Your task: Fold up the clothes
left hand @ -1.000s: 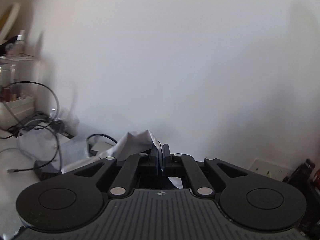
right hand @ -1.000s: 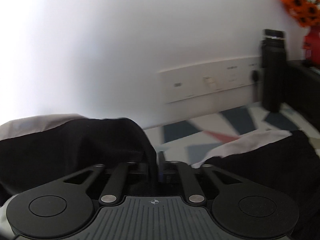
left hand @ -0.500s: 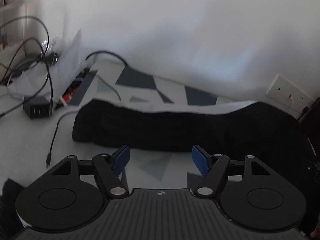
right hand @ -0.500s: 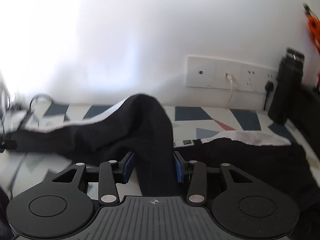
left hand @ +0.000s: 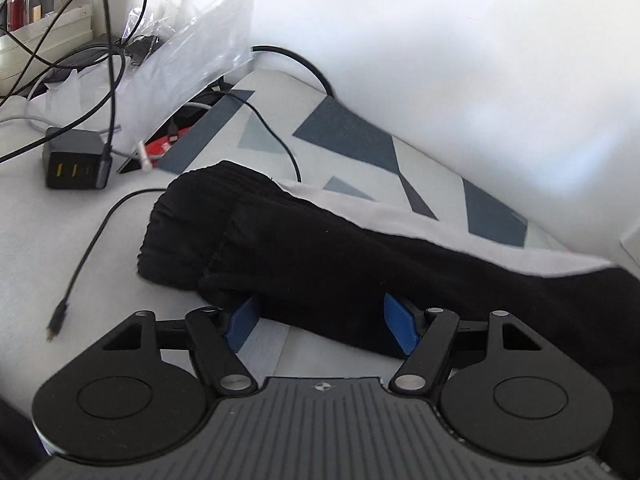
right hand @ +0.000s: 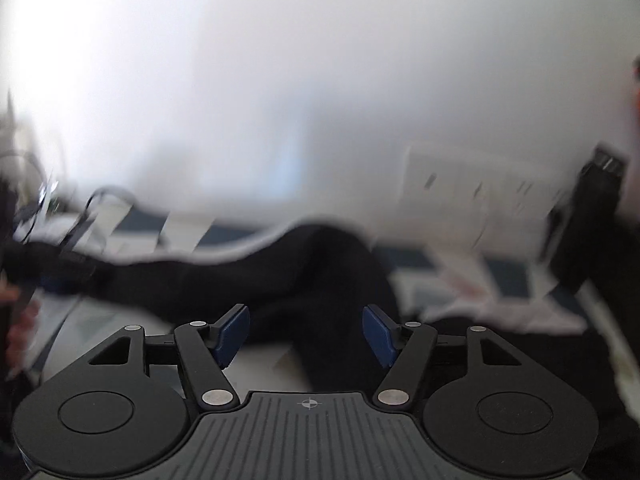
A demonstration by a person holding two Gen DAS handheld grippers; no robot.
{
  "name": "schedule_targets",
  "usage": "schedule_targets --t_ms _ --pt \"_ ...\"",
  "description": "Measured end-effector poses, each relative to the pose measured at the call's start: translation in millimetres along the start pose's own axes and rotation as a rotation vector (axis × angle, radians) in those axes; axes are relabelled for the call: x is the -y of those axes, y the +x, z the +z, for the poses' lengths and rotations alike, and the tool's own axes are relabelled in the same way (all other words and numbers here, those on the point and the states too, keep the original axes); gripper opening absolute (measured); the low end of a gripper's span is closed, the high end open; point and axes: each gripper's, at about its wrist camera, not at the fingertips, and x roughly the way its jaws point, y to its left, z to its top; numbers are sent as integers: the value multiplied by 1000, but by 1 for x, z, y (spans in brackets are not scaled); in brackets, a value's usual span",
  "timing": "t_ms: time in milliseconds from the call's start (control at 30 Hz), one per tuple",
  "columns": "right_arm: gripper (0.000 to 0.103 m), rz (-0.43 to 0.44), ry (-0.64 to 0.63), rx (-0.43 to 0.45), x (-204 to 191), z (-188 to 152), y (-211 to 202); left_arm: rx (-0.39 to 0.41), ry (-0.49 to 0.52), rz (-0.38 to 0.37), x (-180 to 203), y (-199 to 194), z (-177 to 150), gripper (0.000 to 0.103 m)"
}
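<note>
Black garment (left hand: 360,256) now flat on the bench (left hand: 36,240), cuffs at 10 o'clock. Both were pinched a second ago: left tongs (left hand: 320,320) closing again, apart around its edge; right tongs (right hand: 306,334) opening, released. Fold laid.

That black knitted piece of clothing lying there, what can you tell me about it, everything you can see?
The black knitted garment looks soft and thick, with two ribbed cuffs side by side at its near-left end, one overlapping the other, like sleeves laid together. A pale grey-white strip runs along its far edge. It lies flat, stretched across the table's patterned grey, blue and white cover. A thin black cable runs up to the cuffs. The left gripper straddles its near edge, jaws closing but the blue pads not pressing it.
</note>
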Motion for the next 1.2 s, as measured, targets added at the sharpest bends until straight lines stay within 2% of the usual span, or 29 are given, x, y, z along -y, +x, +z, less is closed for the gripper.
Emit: schedule_targets --t_ms 67,100,133,167,200,233,300,400,467,533,600,700,767,800,900,933,1000,1100,1200 --pt "59 -52 -27 -99 -2 -12 29 18 10 20 3 5 4 16" --pt "59 -102 -23 -134 1 -17 43 22 22 29 5 5 5 8" --pt "57 -152 -20 -169 5 -22 57 30 31 30 6 3 7 6" --pt "46 -190 23 -205 14 -25 70 48 39 25 6 -2 7 5" --pt "34 -211 86 -237 26 -26 81 70 50 20 7 -9 7 4" --pt "15 -215 140 -249 36 -25 85 95 60 14 7 -19 8 4" --pt "8 -151 268 -232 56 -17 78 145 73 -1 5 -45 10 4" --pt "2 -34 375 -142 74 -4 46 214 38 -60 -5 -102 17 4" --pt "1 33 382 -110 75 4 23 275 25 -82 -13 -145 22 4" --pt "1 104 367 -106 72 13 3 293 7 -64 -24 -172 27 4" --pt "1 177 353 -174 64 12 -2 281 -17 -27 -37 -187 32 4" --pt "5 246 309 -331 45 -4 9 121 -48 86 -61 -154 29 8" --pt "17 288 327 -449 37 -18 21 26 -87 161 -74 -136 18 12" --pt "19 306 347 -463 35 -21 22 11 -94 171 -78 -133 12 14" --pt "32 341 327 -411 24 -22 7 47 -59 175 -71 -139 -3 29" --pt "32 337 308 -379 22 -21 0 64 -27 169 -63 -142 -7 34" --pt "32 300 278 -307 14 -13 -15 79 57 133 -43 -141 -13 36" --pt "32 209 289 -205 22 1 -31 64 176 32 -3 -133 -24 37" --pt "32 103 322 -119 51 15 -48 16 264 -89 41 -120 -36 38"
